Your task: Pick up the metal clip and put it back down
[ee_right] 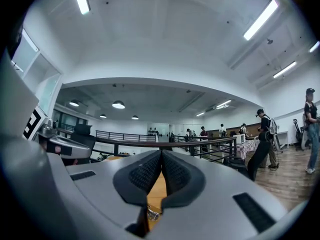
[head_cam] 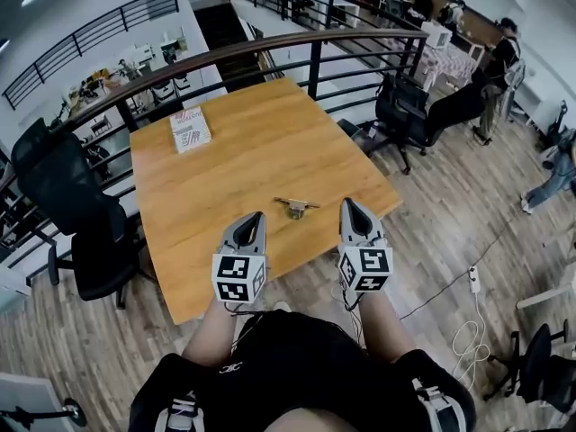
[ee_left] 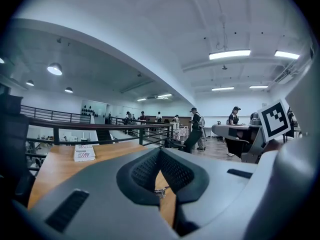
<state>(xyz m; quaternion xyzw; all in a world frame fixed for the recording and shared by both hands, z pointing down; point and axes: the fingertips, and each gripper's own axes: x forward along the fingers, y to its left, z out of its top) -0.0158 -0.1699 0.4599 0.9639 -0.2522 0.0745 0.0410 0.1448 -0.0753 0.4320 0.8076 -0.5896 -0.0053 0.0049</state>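
A small metal clip (head_cam: 295,207) lies on the wooden table (head_cam: 243,160), near its front edge. Both of my grippers hover over that edge, one on each side of the clip and short of it. The left gripper (head_cam: 255,216) is shut with nothing in it, and so is the right gripper (head_cam: 349,203). In the left gripper view the pads (ee_left: 145,171) meet at their tips, and the clip (ee_left: 161,191) shows low in the gap under them. In the right gripper view the pads (ee_right: 175,171) touch too, with the clip (ee_right: 152,215) just below them.
A white booklet (head_cam: 190,129) lies at the table's far left corner. A dark railing (head_cam: 270,48) curves behind the table. Black office chairs stand to the left (head_cam: 63,205) and to the right (head_cam: 396,106). People stand at desks far off.
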